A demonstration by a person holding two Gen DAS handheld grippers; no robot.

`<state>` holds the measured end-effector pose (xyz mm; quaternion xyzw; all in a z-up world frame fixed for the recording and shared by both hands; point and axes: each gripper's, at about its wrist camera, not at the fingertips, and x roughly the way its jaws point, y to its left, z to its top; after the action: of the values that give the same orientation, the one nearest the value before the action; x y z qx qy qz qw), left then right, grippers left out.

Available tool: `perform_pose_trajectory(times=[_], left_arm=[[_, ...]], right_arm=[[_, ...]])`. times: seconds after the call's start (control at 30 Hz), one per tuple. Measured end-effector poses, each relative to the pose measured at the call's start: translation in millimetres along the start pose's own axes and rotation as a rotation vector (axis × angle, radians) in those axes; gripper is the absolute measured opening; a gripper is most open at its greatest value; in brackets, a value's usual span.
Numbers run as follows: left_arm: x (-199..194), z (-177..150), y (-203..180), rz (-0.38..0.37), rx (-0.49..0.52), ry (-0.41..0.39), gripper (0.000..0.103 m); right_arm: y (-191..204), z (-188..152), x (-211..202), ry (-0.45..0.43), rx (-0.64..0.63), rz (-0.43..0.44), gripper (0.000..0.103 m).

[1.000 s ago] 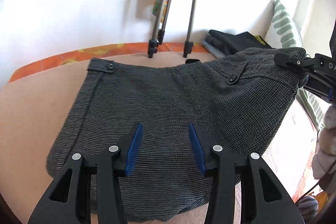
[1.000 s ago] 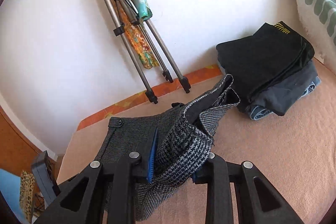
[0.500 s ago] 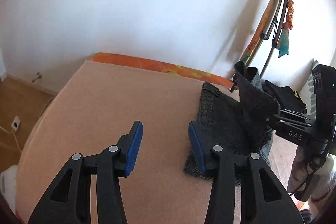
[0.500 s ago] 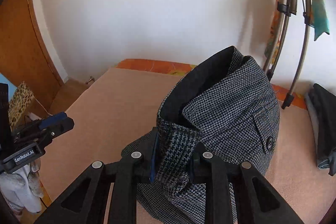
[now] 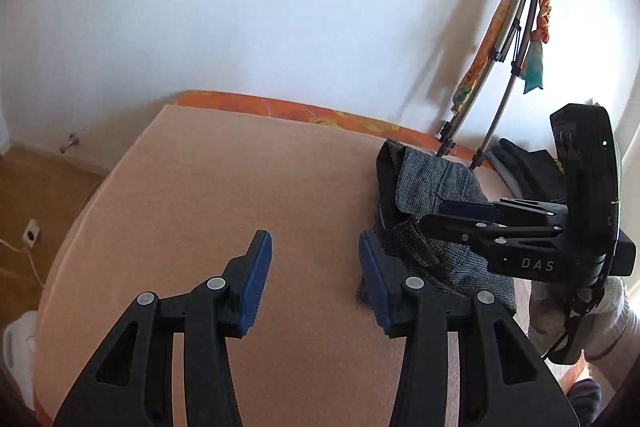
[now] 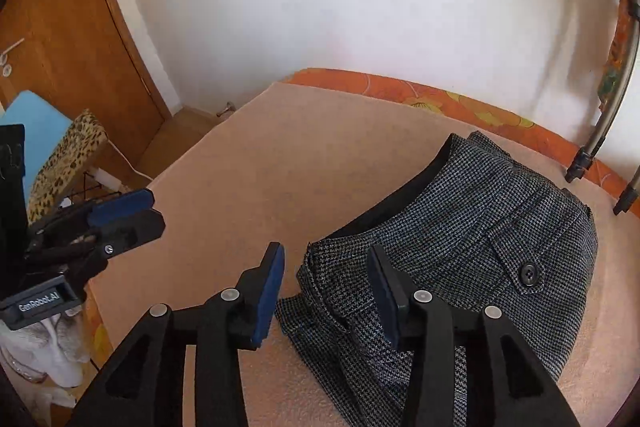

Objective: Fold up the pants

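Observation:
The grey houndstooth pants lie folded in a thick bundle on the peach bed cover, waistband and buttoned pocket on top. My right gripper is open just above the bundle's near corner, holding nothing. In the left wrist view the pants sit to the right, with my right gripper over them. My left gripper is open and empty over bare cover, left of the pants. It also shows in the right wrist view.
A folded tripod with colourful cloth leans on the white wall behind the pants. A stack of dark folded clothes lies at the far right. The bed's left edge drops to a wooden floor. A wooden door stands left.
My right gripper folded the waist end over, set it on the bundle and opened. My left gripper swung left off the pants and stays open.

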<state>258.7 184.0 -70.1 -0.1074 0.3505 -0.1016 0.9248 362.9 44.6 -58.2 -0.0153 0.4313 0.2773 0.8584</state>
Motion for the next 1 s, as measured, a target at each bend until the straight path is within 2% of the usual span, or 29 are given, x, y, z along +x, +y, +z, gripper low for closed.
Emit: perform_pose_trajectory(times=[0.07,0.17,0.3,0.43,0.5,0.63,0.87,1.0], left_arm=[[1,1,-5,-0.019,-0.005,0.006,0.044],[4,4,-21,-0.036,0.022,0.012,0.044],[13,12,-48,-0.057,0.069,0.018,0.044],[41,20,-75,-0.060,0.130,0.049,0.044],[62,19,-79,-0.074,0.105,0.096,0.044],[94,5,-85,-0.010,0.159,0.168,0.044],[112,-7,-64,0.052,0.108,0.211,0.048],[114,-5,-58,0.042,0.092,0.218,0.055]], right_arm=[[-13,2,-23,-0.052,0.050,0.045,0.056],[-42,2,-51,-0.094,0.127,0.059,0.056],[-80,-8,-83,-0.131,0.185,0.016,0.061],[-124,-17,-95,-0.123,0.231,-0.028,0.068],[-147,-22,-95,-0.110,0.270,-0.036,0.068],[-191,-31,-87,-0.081,0.351,-0.020,0.070],[-231,-32,-50,-0.036,0.432,0.053,0.070],[-248,-28,-22,-0.017,0.480,0.076,0.070]])
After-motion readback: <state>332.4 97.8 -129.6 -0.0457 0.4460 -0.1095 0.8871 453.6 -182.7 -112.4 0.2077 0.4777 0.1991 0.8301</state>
